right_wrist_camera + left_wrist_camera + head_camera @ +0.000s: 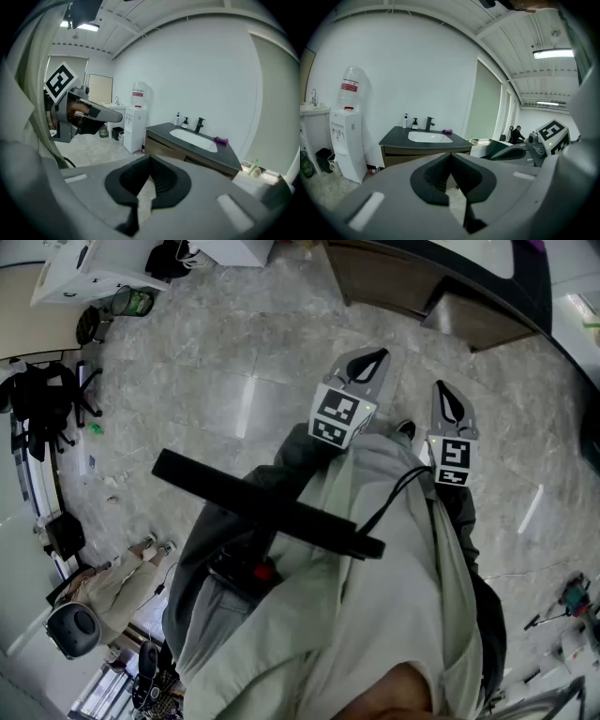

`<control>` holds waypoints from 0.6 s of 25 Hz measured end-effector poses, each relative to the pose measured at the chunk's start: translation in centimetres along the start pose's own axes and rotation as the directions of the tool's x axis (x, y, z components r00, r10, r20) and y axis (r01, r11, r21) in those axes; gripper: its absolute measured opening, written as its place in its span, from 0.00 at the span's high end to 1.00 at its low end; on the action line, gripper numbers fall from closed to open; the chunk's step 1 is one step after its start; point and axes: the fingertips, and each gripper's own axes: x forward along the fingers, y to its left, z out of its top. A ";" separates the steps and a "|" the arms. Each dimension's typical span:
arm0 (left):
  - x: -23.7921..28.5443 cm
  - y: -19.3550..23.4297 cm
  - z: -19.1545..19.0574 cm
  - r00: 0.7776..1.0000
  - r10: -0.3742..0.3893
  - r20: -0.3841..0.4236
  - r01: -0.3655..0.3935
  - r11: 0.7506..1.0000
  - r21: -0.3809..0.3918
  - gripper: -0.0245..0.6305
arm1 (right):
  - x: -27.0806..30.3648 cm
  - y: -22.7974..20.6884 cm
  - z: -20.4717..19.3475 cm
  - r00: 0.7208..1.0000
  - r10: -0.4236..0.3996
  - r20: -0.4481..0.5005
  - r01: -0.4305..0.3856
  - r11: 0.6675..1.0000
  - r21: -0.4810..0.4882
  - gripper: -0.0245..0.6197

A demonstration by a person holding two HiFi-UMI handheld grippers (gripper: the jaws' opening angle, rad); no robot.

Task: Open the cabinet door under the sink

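Straight ahead of both claws, well apart, sits the sink cabinet (401, 160), its front facing them under the dark worktop (393, 138). Left claw (451, 154) and right claw (150, 157) are both clenched on nothing. Can't tell which is nearer, so I'd guess either has to travel forward first.

Water dispenser (347, 140) stands left of the sink cabinet (401, 155), bottles (410, 123) seemingly beside its tap (430, 123)

Brown wooden cabinet (164, 146) under white sink (193, 139), dark top, against white wall; visible front flush, shut; lower part hidden.
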 end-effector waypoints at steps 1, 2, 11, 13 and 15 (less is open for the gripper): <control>-0.1 -0.1 -0.1 1.000 -0.001 -0.006 0.001 1.000 -0.002 0.95 | 0.0 0.2 0.0 1.000 0.004 -0.002 -0.004 1.000 -0.005 0.96; -0.2 -0.2 -0.2 1.000 -0.001 -0.010 0.001 1.000 -0.004 0.95 | -0.1 0.4 -0.1 1.000 0.008 -0.003 -0.008 1.000 -0.009 0.96; -0.1 -0.5 -0.5 1.000 0.010 -0.017 -0.010 1.000 -0.009 0.95 | 0.2 0.3 -0.4 1.000 0.031 -0.005 -0.031 0.999 -0.016 0.96; -0.2 -0.3 -0.4 1.000 0.014 -0.017 -0.014 1.000 -0.011 0.95 | 0.4 0.4 -0.2 0.999 0.033 -0.001 -0.033 0.999 -0.016 0.96; -0.2 -0.1 -0.2 1.000 0.018 -0.013 -0.018 1.000 -0.014 0.95 | 0.6 0.4 0.0 1.000 0.030 0.002 -0.030 0.999 -0.021 0.96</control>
